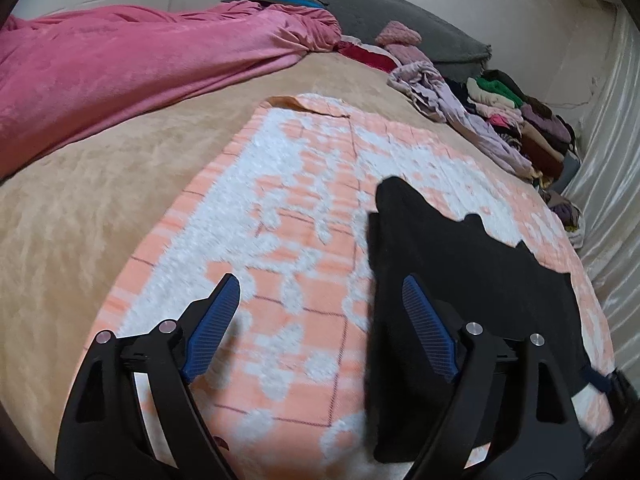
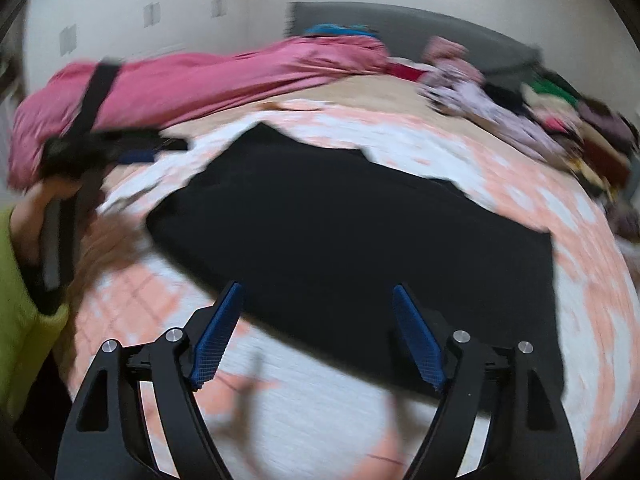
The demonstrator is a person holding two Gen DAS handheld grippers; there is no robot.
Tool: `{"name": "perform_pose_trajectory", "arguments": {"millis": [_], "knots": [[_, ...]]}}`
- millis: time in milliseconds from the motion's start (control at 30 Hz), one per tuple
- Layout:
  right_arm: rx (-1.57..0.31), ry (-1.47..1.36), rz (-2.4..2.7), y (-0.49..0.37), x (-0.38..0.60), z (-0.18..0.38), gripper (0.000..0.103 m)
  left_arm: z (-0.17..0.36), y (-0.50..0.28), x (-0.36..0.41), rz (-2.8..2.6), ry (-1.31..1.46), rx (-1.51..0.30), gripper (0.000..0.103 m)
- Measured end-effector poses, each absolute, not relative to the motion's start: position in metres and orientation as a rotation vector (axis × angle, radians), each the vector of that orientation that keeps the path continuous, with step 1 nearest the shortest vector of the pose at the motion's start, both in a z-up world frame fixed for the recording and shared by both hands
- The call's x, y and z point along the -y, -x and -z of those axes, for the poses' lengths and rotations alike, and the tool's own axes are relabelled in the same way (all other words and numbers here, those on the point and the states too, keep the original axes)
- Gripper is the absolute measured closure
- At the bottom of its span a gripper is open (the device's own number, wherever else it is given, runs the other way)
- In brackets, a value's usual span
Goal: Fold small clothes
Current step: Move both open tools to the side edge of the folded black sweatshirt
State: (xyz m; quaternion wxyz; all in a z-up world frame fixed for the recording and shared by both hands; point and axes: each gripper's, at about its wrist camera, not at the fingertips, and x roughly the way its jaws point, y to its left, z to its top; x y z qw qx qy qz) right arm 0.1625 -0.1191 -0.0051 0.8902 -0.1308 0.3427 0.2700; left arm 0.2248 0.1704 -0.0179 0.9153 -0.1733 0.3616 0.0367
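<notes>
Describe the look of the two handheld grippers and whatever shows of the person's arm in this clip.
Both grippers look identical: the left gripper and the right gripper have matte black, angular linkage arms with cut-out slots, round silver pivot pins, and blue ribbed finger pads. No cables or markings show. In the right wrist view, the person's left hand emerges from a yellow-green sleeve, blurred.

loads of open room on the peach-and-white blanket left of the black garment, and the tan bedspread beyond it is bare too. far left is blocked by the bunched pink blanket. right edge is crowded with a clothes pile, though it's blurry in the right view.
</notes>
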Motion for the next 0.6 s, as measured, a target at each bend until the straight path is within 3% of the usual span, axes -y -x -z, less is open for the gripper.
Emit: {"name": "perform_pose_trajectory", "arguments": {"millis": [600], "knots": [[-0.731,0.541,-0.703,-0.161,-0.001,0.043,0.027,0.034,-0.257,-0.187,0.016,0.483,-0.801,0.026]]}}
